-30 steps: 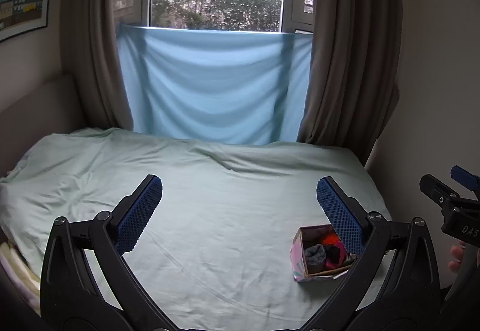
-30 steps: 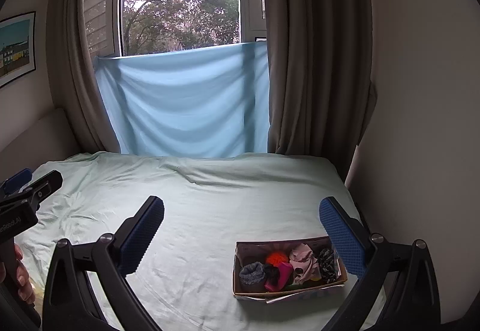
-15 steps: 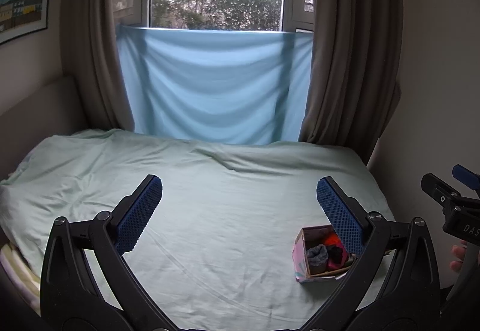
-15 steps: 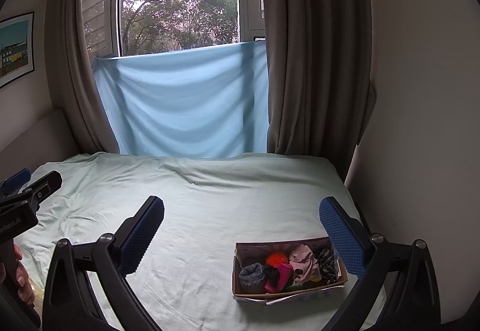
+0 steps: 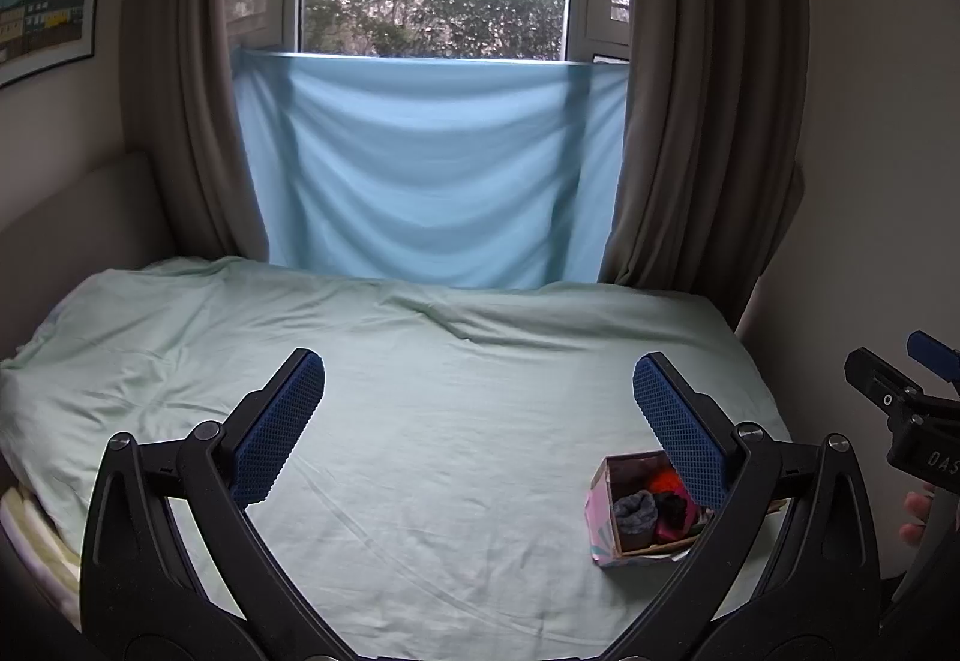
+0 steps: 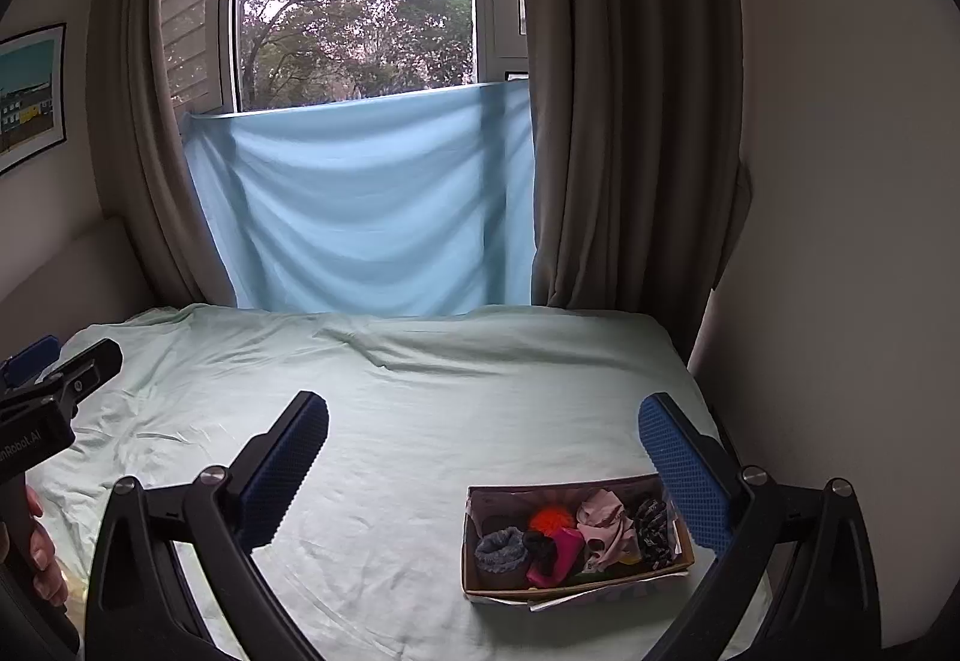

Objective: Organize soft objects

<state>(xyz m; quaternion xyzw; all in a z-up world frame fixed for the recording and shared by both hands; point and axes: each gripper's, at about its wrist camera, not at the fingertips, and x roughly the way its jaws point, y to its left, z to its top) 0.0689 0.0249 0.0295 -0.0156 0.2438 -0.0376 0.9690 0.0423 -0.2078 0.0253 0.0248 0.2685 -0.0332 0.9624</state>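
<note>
The left gripper (image 5: 479, 397) hangs above a bed covered in a pale green, lightly creased sheet (image 5: 420, 421), its jaws spread wide and holding nothing. The right gripper (image 6: 483, 439) hovers over the same bed, jaws equally wide and empty.

A shallow open cardboard box with a pink patterned outer wall (image 6: 576, 589) rests on the sheet, low between the right jaws and closer to the right-hand one, whose blue textured pad overlaps its far corner. From the left gripper the box (image 5: 600, 517) lies behind and below the right-hand jaw, partly hidden by it.

Inside the box sit small soft things: a grey-blue rolled sock (image 6: 501, 550), an orange fluffy ball (image 6: 546, 520), a magenta cloth piece (image 6: 561, 556), a pale pink crumpled fabric (image 6: 603, 517) and a black-and-white patterned scrunchie (image 6: 651, 532), packed touching one another.
</note>
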